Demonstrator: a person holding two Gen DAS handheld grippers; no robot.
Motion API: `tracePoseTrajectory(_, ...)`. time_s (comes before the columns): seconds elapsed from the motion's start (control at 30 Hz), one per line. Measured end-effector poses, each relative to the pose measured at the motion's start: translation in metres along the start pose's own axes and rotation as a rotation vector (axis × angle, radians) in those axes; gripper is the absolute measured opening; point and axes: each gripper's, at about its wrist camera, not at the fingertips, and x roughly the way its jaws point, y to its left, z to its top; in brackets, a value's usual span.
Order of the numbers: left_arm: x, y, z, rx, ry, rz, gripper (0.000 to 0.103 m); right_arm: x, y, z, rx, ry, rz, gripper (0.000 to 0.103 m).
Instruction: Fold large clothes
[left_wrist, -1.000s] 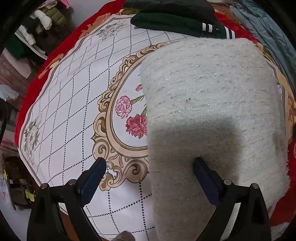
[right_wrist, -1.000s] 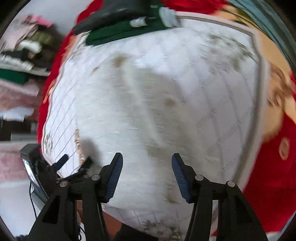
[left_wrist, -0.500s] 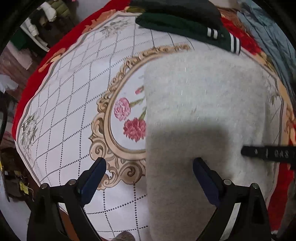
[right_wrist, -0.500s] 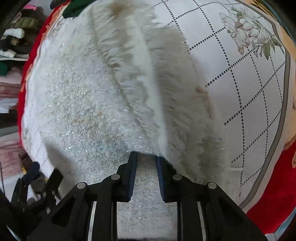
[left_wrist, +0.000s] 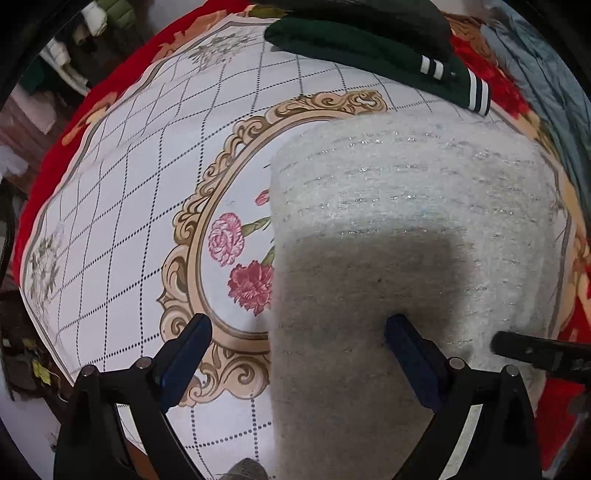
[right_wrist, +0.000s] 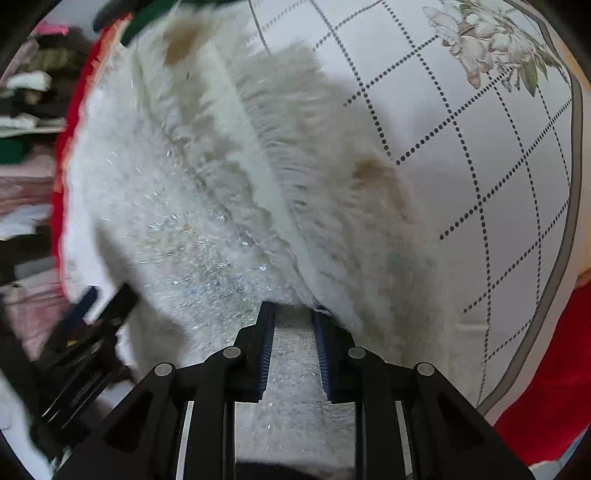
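Note:
A fluffy white sweater (left_wrist: 406, 229) with glitter threads lies folded on the floral tablecloth (left_wrist: 129, 206). My left gripper (left_wrist: 295, 339) hangs open above it: one finger is over the cloth, the other over the sweater's near part, and it holds nothing. My right gripper (right_wrist: 293, 317) has a fuzzy fold of the sweater (right_wrist: 229, 177) between its pads, which press on it while the jaws are opening slightly. The right gripper's tip (left_wrist: 535, 350) shows at the right edge of the left wrist view. The left gripper (right_wrist: 85, 317) appears blurred at the left of the right wrist view.
A folded dark green garment (left_wrist: 369, 48) with striped cuffs lies at the far end of the cloth, with a red blanket (left_wrist: 62, 155) beneath. Grey-blue fabric (left_wrist: 546, 74) lies at the far right. Piles of clothes (right_wrist: 29, 96) stand beyond the table's left side.
My right gripper came down onto the sweater and closed on its fuzzy fold. It now shows at the right of the left wrist view. The left gripper drifted sideways, still open.

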Motion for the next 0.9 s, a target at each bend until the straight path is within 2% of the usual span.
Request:
tracePoseTrajectory(0.07, -0.005, 0.009, 0.000, -0.028, -0.002, -0.025, 0.098, -0.018, -0.006, -0.002, -0.006, -0.028, 0.078, 0.043)
tracePoseTrajectory(0.13, -0.007, 0.017, -0.001, -0.054, -0.003, -0.046, 0.098, -0.033, -0.014, -0.004, -0.020, -0.064, 0.106, 0.095)
tracePoseTrajectory(0.17, -0.007, 0.019, -0.002, -0.063, -0.002, -0.060, 0.098, -0.038, -0.016, -0.004, -0.038, -0.104, 0.070, 0.101)
tracePoseTrajectory(0.3, 0.004, 0.033, -0.003, -0.117, 0.016, -0.141, 0.099, -0.040, -0.022, 0.019, -0.087, -0.120, 0.040, 0.101)
tracePoseTrajectory(0.4, 0.014, 0.040, -0.003, -0.152, 0.035, -0.219, 0.099, -0.011, -0.036, 0.035, -0.141, -0.088, 0.023, 0.103)
tracePoseTrajectory(0.43, 0.015, 0.040, -0.002, -0.154, 0.035, -0.236, 0.099, 0.000, -0.044, 0.040, -0.147, -0.064, 0.049, 0.103)
tracePoseTrajectory(0.57, 0.025, 0.040, 0.003, -0.143, 0.042, -0.318, 0.099, 0.033, -0.060, 0.061, -0.153, 0.021, 0.251, 0.103)
tracePoseTrajectory(0.7, 0.031, 0.042, 0.008, -0.118, 0.059, -0.365, 0.099, 0.039, -0.069, 0.070, -0.149, 0.048, 0.379, 0.103)
tracePoseTrajectory(0.73, 0.032, 0.044, 0.009, -0.105, 0.061, -0.371, 0.099, 0.036, -0.072, 0.067, -0.134, 0.055, 0.403, 0.095)
tracePoseTrajectory(0.83, 0.034, 0.050, 0.012, -0.072, 0.068, -0.382, 0.099, 0.035, -0.080, 0.052, -0.031, 0.072, 0.529, 0.081)
tracePoseTrajectory(0.9, 0.036, 0.057, 0.015, -0.062, 0.072, -0.413, 0.099, 0.040, -0.090, 0.038, 0.065, 0.093, 0.641, 0.077)
